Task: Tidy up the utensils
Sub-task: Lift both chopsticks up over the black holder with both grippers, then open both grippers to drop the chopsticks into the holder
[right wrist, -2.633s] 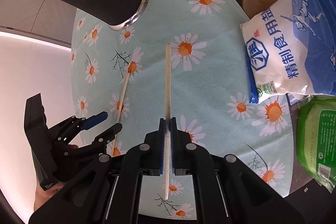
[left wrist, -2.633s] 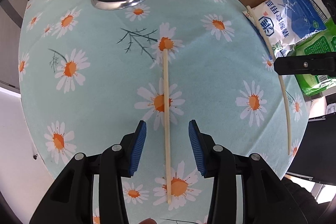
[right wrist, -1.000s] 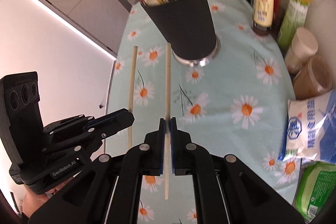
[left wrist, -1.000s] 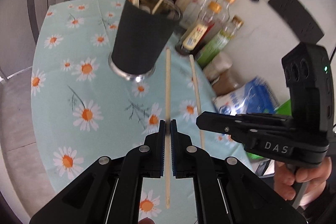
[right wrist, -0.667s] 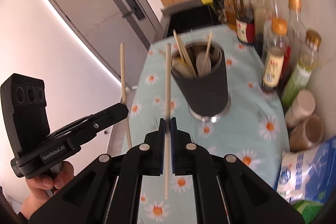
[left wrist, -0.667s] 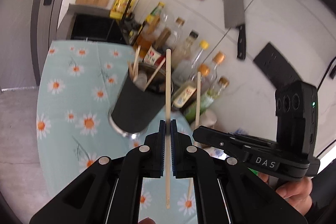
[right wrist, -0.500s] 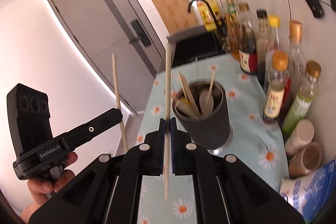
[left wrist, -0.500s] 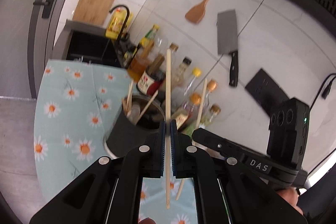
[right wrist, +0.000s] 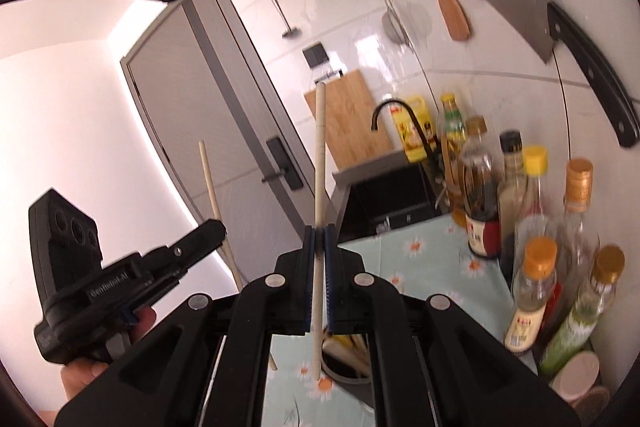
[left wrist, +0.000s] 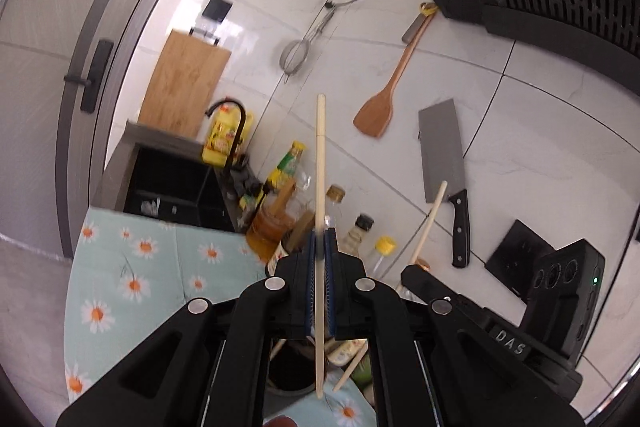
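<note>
Clamped hard on a chopstick [left wrist: 320, 187], the left gripper [left wrist: 319, 259] carries it upright; seen from the left wrist, the stick's lower tip hangs just above the dark utensil cup [left wrist: 292, 379], whose mouth shows between the gripper's arms. Beside it to the right, the right gripper [left wrist: 412, 273] pinches a second chopstick [left wrist: 430, 219], tilted, its lower end near the cup's rim.

From the right wrist, the jaws are likewise shut on their stick, and its tip hovers over the flowered tablecloth [right wrist: 420, 259] just left of the cup.

My judgement: bring each tip squarely over the cup's mouth, clear of the utensils already inside, then lower steeply before letting go. Releasing high risks a bounce out.
</note>
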Demonstrator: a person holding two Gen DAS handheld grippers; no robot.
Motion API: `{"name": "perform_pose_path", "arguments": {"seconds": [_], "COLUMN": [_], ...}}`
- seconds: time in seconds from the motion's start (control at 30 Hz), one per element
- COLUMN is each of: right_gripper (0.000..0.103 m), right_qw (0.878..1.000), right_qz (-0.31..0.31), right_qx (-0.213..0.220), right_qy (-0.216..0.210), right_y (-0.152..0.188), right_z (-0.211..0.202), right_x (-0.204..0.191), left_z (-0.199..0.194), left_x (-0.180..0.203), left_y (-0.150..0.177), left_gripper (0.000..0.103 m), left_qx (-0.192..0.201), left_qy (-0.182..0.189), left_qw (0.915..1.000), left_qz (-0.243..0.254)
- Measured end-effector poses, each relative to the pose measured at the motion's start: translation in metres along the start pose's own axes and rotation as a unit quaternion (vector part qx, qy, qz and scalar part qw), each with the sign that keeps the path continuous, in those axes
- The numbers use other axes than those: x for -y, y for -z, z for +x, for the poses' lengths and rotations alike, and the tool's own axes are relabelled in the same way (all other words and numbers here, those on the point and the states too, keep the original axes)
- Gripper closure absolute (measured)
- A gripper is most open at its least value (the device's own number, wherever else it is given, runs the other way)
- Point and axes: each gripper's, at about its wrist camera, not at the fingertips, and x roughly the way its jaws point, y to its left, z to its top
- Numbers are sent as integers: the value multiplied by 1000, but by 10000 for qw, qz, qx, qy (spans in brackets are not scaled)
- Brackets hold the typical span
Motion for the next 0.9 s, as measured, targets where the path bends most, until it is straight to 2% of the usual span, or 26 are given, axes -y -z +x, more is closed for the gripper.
{"name": "perform_pose_path", "arguments": {"seconds": [0.23, 0.37, 0.47, 0.63, 0.9], "right_gripper": [97, 97, 97, 97, 97], "right_qw": [9974, 9957, 9960, 9974, 9991], "right_qz": [-175, -232, -193, -249, -156], "right_qx": [692, 878, 853, 678, 404], "right_qy": [-95, -166, -198, 48, 21], "right_y": [-22, -21, -14, 3, 25], "right_z": [1, 5, 12, 28, 41], "right_x": [10, 13, 19, 26, 39], "left_z": [16, 16, 18, 29, 49], "left_x": [-1, 4, 6, 7, -3], "left_y": [-6, -7, -6, 5, 33], "left_gripper": [99, 99, 99, 99, 99], "left_qx": [440, 707, 794, 694, 313], "left_qy": [33, -166, -239, -399, -635], "left_qw": [9990, 9971, 9962, 9956, 9966], "left_qz": [18, 232, 259, 481, 424]}}
